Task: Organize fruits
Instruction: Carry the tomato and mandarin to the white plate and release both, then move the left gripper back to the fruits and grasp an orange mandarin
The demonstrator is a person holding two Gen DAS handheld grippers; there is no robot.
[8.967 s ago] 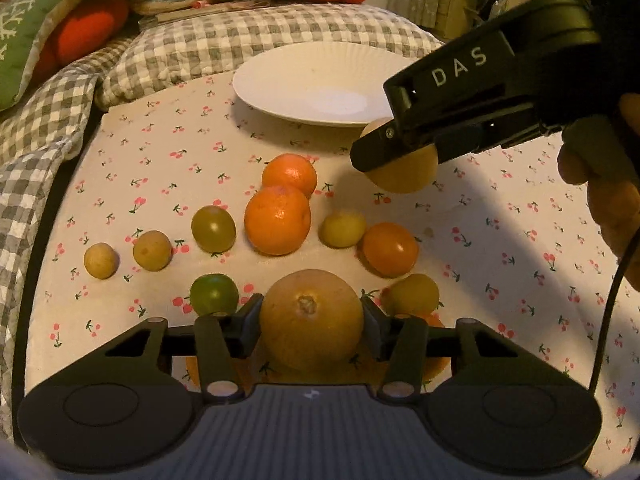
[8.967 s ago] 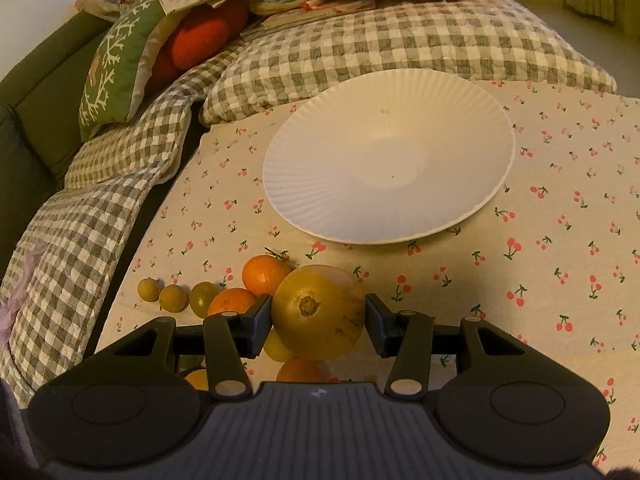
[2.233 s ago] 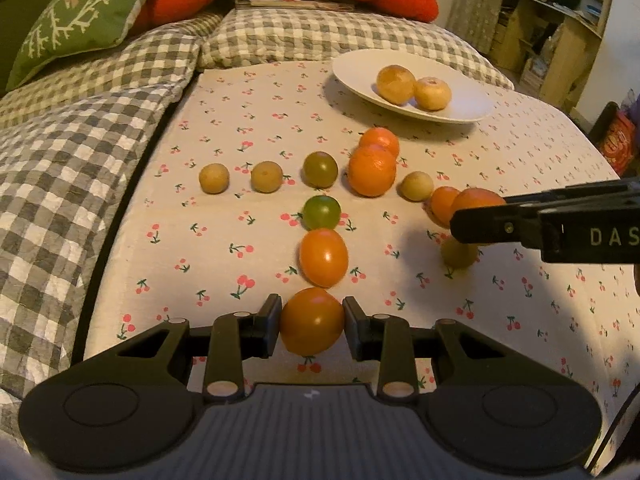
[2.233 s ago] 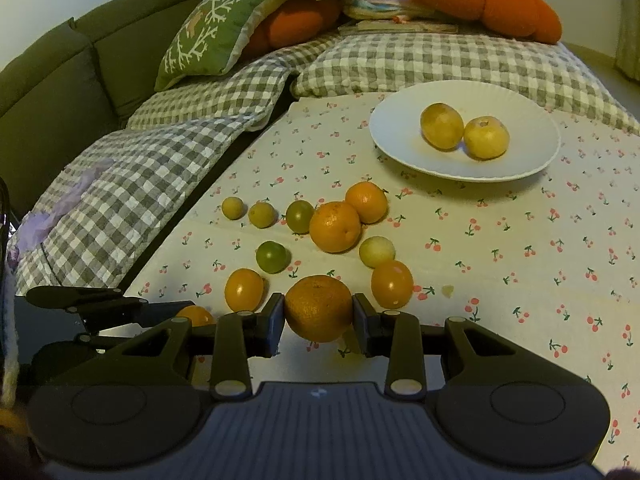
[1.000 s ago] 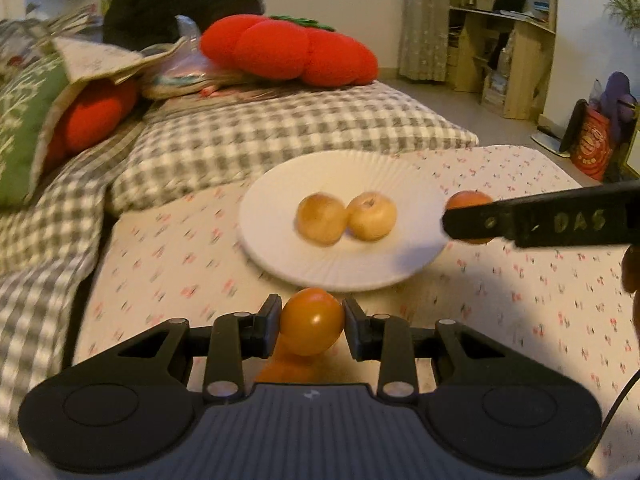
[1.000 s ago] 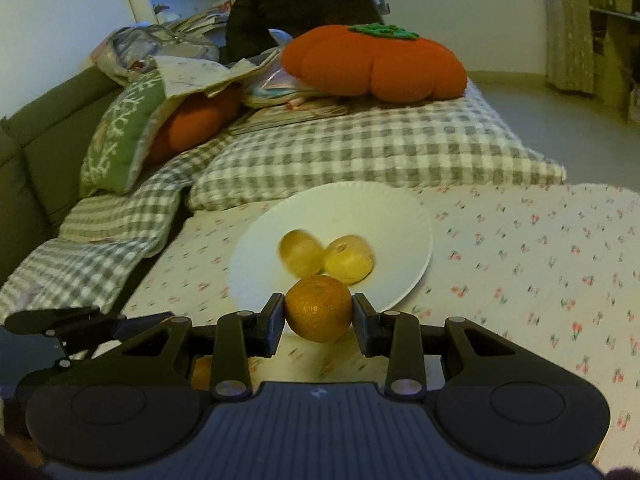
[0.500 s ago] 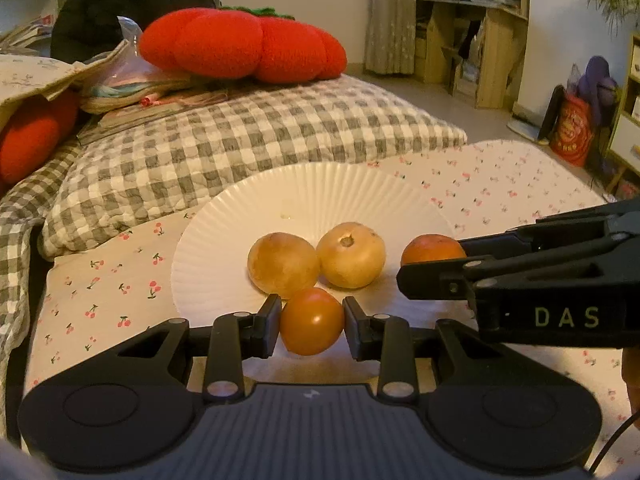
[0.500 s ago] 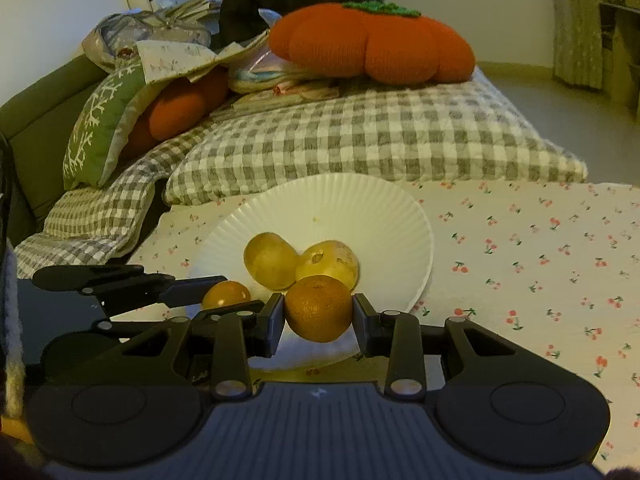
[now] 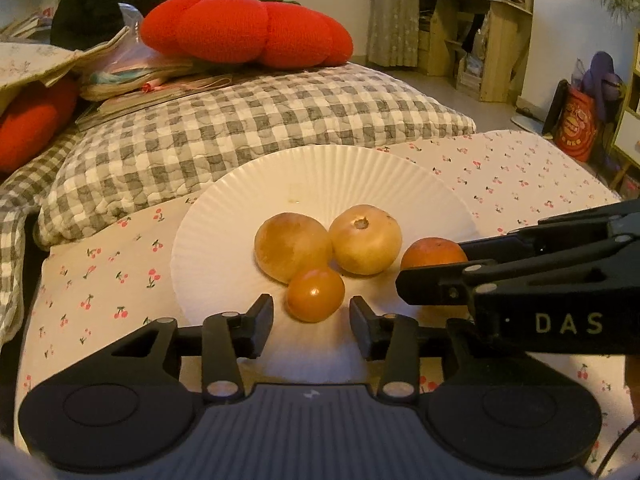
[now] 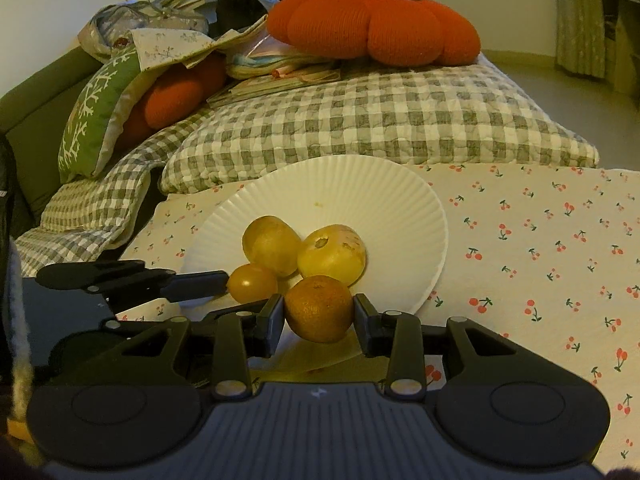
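A white ribbed plate [image 9: 320, 156] [image 10: 340, 168] lies on the cherry-print cloth and holds two yellow-brown round fruits [image 9: 292, 250] [image 9: 366, 238]. In front of them a small orange tomato [image 9: 316, 294] [image 10: 252, 282] rests on the plate. My left gripper [image 9: 311, 313] has it between its fingers with a gap on each side, and the jaws are opening. My right gripper [image 10: 318, 316] is over the plate's near rim with a mandarin orange [image 10: 318, 308] [image 9: 434, 254] between its pads. Its jaws are starting to open, but the pads still touch the fruit.
A grey checked pillow [image 9: 260, 120] lies just behind the plate, with a red tomato-shaped cushion [image 9: 248, 32] on top. A green cushion [image 10: 96, 112] and folded bedding fill the left. The cherry-print cloth [image 10: 540, 240] stretches to the right. Wooden shelves [image 9: 480, 20] stand far back.
Both grippers came in over the plate with their fruits. The left jaws then spread and the tomato now sits loose on the plate. The right gripper still has the mandarin.
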